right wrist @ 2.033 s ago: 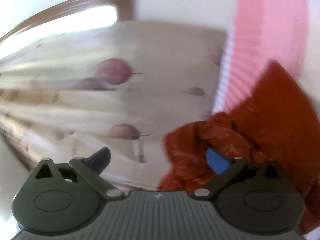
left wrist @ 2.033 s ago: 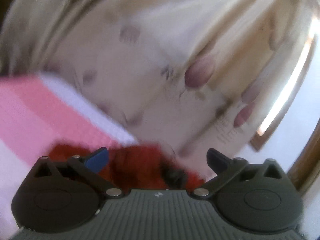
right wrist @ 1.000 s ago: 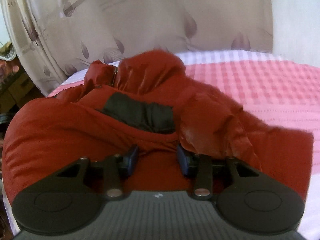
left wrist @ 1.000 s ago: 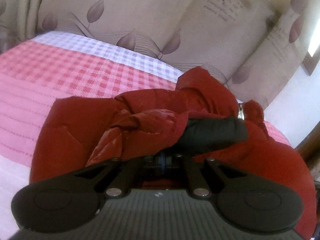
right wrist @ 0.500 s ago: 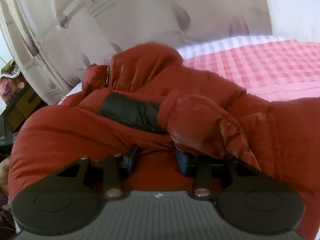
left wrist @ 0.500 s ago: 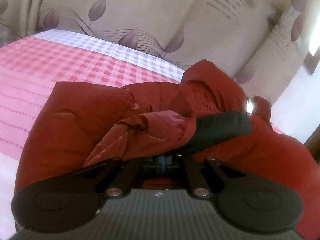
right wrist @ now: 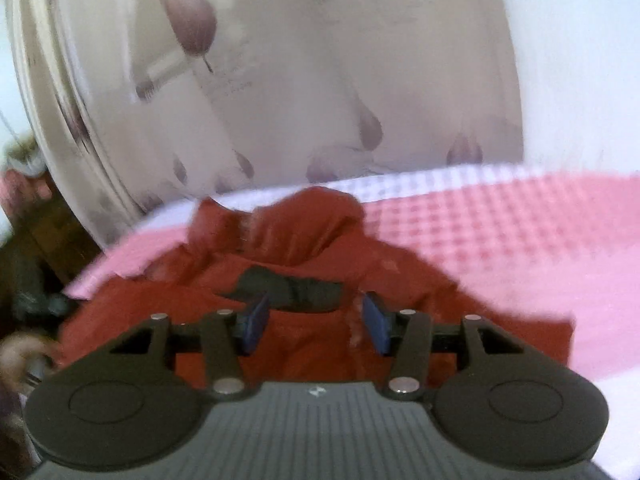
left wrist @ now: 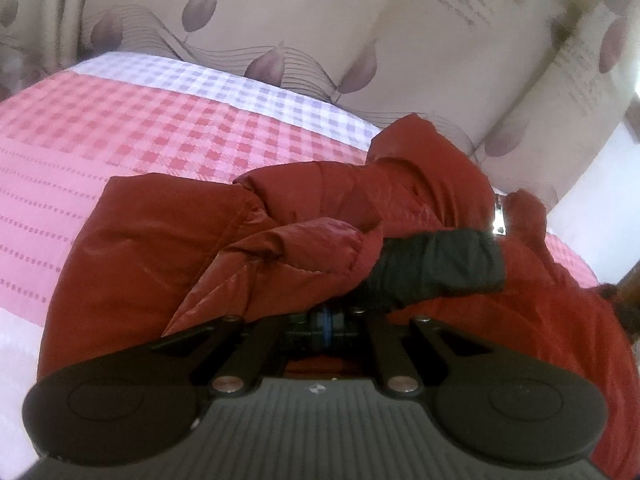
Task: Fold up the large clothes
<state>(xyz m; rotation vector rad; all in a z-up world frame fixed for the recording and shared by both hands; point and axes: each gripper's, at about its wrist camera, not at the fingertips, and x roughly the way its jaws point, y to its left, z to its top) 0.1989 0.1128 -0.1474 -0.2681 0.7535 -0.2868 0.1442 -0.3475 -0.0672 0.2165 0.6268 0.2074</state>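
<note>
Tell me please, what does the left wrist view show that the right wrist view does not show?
Only the left wrist view shows the left gripper shut on the red jacket, and a shiny metal piece near the collar.

Only the right wrist view shows the right gripper with its jaws apart, having just opened, pressing nothing, above the jacket, and dark furniture beside the bed.

Both show the jacket with its black cuff, the pink checked bedspread and the leaf-print curtain.

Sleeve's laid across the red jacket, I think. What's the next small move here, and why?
Probably open the left tongs and back them off. They are shut on the red jacket near its black cuff, which already lies across the body on the checked bedspread. The right tongs have just been opening, with nothing pinched between them.
</note>
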